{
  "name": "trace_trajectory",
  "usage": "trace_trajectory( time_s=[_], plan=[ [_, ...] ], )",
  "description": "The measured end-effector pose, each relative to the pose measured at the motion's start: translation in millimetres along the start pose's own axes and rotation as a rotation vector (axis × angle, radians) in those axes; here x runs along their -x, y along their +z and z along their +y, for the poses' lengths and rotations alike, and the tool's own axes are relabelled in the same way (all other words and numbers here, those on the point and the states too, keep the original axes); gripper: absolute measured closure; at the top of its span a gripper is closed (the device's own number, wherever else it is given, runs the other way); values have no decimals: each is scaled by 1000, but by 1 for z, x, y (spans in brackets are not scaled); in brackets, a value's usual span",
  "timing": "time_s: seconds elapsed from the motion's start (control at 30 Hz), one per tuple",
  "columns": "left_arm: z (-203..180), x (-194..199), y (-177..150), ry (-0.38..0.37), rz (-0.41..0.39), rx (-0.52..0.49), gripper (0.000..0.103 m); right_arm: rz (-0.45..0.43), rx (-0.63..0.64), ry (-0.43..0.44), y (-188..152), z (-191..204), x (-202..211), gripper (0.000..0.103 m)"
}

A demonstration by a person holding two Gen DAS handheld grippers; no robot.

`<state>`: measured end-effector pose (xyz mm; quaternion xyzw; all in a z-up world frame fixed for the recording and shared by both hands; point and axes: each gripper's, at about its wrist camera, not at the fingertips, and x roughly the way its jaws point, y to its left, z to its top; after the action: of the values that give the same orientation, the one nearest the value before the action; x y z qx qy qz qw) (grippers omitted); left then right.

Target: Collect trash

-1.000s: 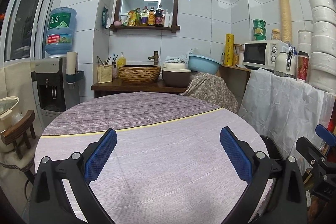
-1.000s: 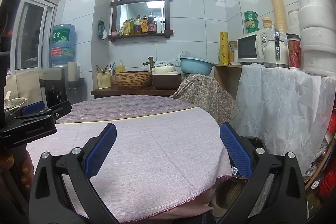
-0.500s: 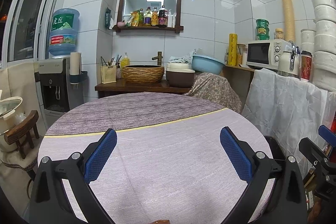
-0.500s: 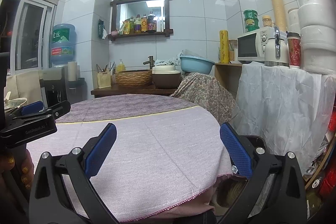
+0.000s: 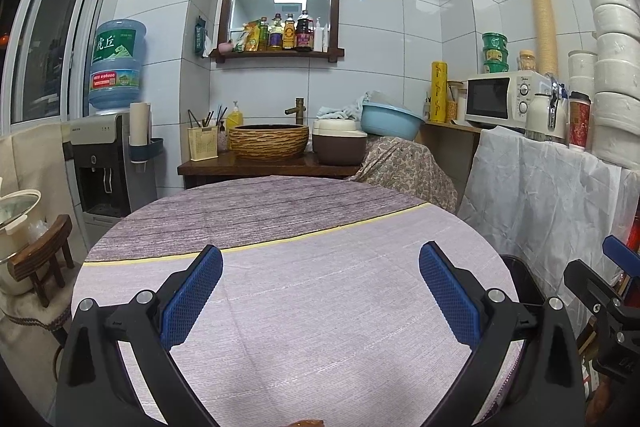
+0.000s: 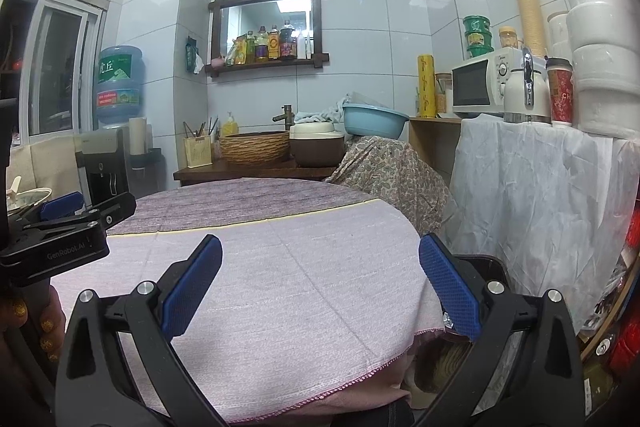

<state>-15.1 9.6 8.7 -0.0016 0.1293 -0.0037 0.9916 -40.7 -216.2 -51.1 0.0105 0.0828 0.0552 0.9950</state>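
Left wrist: both tongs (image 5: 320, 291) (image 6: 320, 291) apart, level, hovering over round table (image 5: 304, 307).

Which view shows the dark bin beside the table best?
The right wrist view: the bin shows its rim and, below the cloth's edge, part of its inside. The left wrist view shows only a slice of its rim behind the table and a gripper finger.
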Motion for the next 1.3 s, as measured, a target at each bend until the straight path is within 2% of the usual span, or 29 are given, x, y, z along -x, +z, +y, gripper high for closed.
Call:
trace_trajectory(
  time_s=[1.3],
  plan=[
    [-3, -1, -1, -9, 15, -9, 5, 12, -17, 15, -2, -1, -4, 6]
  ],
)
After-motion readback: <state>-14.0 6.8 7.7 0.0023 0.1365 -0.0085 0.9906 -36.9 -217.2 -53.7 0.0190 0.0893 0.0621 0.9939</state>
